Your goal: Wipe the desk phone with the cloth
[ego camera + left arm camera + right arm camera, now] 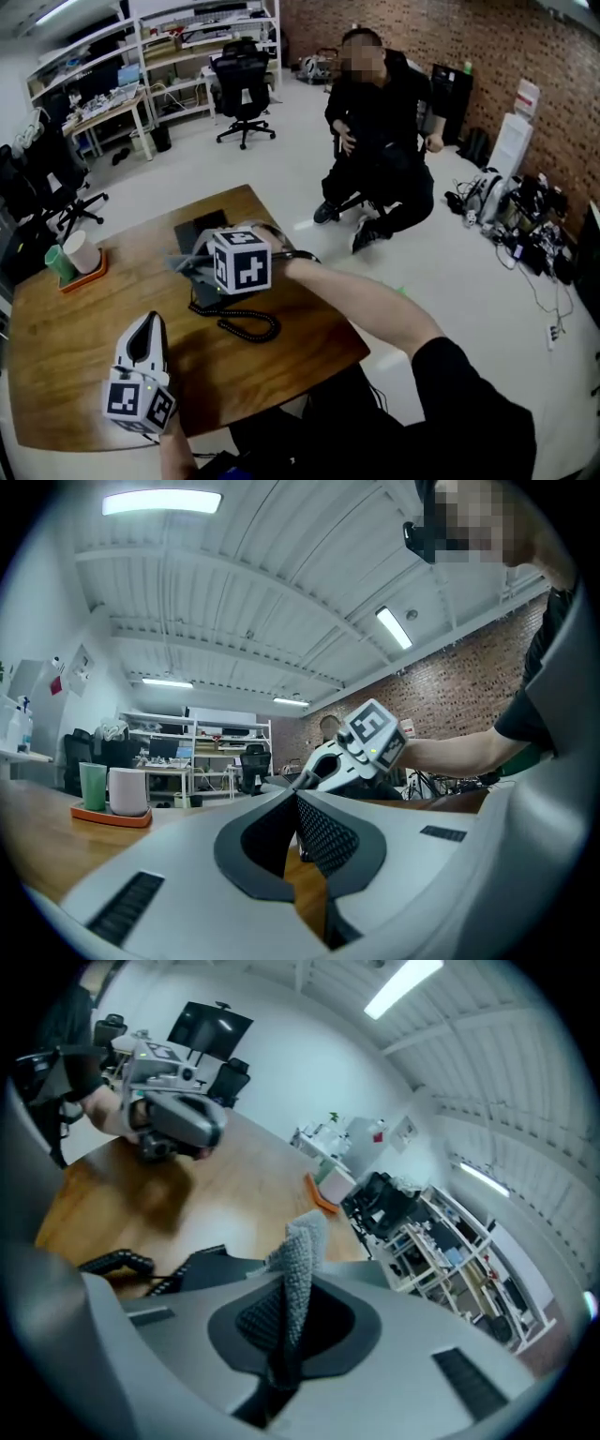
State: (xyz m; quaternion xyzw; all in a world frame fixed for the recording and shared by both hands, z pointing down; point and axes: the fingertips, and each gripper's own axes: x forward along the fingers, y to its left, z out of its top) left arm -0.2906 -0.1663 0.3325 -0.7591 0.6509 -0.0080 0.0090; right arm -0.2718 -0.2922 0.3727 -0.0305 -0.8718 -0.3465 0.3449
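A black desk phone (200,229) sits on the wooden table (84,347), and its coiled cord (247,324) trails toward me. My right gripper (199,265) hovers over the phone's near side, shut on a grey cloth (187,263). In the right gripper view the cloth (302,1249) stands up from the closed jaws, with the phone (201,1266) and cord (114,1262) just below. My left gripper (150,324) stays near the table's front edge, away from the phone. Its jaws meet at the tips with nothing between them (294,797). It looks toward the right gripper (362,742).
A green cup and a white cup stand on an orange tray (82,277) at the table's left edge. A person (380,122) sits on a chair beyond the table. An office chair (242,89) and shelves stand further back, and cables lie on the floor at right.
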